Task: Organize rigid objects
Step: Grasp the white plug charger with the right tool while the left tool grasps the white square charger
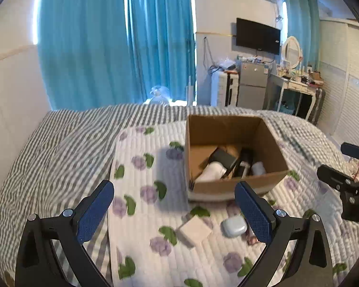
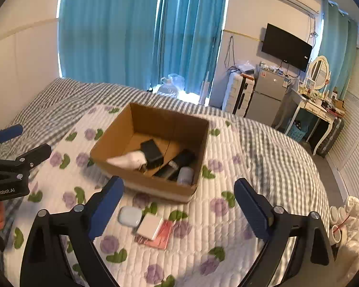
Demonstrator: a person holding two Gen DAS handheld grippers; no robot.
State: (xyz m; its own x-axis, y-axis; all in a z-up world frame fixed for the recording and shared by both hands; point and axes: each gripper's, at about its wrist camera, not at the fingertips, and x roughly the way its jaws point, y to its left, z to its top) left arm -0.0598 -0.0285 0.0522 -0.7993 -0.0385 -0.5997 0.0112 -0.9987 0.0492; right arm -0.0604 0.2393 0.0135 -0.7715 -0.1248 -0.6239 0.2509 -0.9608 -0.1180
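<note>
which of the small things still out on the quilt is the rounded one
The pale blue case, with curved corners. The white block beside it is flat and square-edged, lying on a pink packet.

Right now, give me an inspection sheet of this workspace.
Surface: white quilted floral blanket over a grey striped bedcover.
Job's things: open brown cardboard box holding dark and white items; pale blue rounded case, white square block on a pink packet lie outside it.
Clutter: nothing seen.
Tongs: left tongs open, empty; right tongs open, empty.
Cables: some hang by the black wall television.
Surroundings: teal curtains, grey fridge.
</note>
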